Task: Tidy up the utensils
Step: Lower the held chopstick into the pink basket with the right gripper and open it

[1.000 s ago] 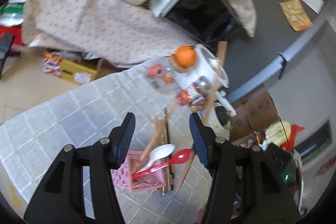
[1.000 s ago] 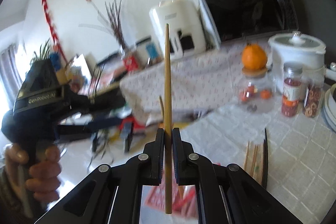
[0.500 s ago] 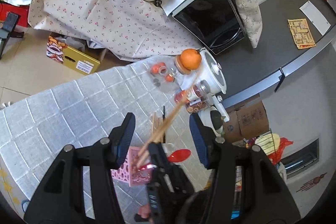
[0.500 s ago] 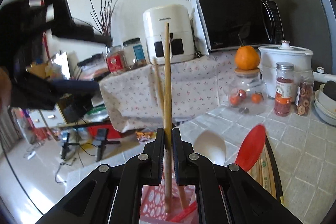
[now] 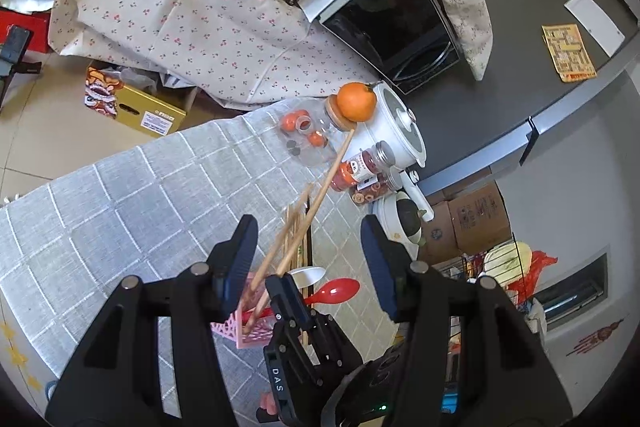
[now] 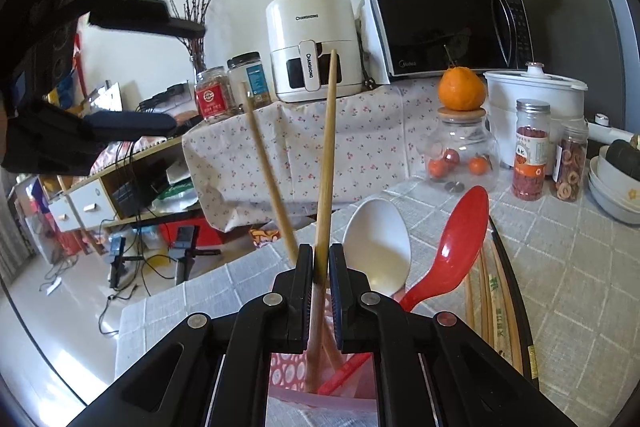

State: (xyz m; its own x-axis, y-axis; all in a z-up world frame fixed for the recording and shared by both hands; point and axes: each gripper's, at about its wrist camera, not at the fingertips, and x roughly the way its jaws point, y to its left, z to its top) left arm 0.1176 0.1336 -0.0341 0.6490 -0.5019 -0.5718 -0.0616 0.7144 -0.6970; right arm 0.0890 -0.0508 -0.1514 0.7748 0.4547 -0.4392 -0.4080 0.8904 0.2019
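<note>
My right gripper (image 6: 320,267) is shut on a wooden chopstick (image 6: 326,163) that stands almost upright, its lower end down inside the pink lattice basket (image 6: 288,371). A second chopstick (image 6: 268,171) leans in the same basket, beside a white spoon (image 6: 376,243) and a red spoon (image 6: 460,239). In the left wrist view, my left gripper (image 5: 308,259) hovers open above the basket (image 5: 240,327), with nothing between its fingers; the right gripper (image 5: 280,287) and its chopstick (image 5: 320,195) lie below it. The left gripper (image 6: 186,75) also shows at upper left in the right wrist view.
Several loose chopsticks (image 6: 492,291) lie on the grey checked tablecloth (image 6: 560,287) right of the basket. Behind stand a glass jar topped by an orange (image 6: 460,131), two spice jars (image 6: 530,151), a white cooker (image 6: 536,95) and stacked bowls (image 6: 612,191). The table's edge is near the basket's left.
My right gripper came down with the chopstick, and its lower end now sits in the pink basket. It has entered the left wrist view. The left gripper stayed about where it was.
</note>
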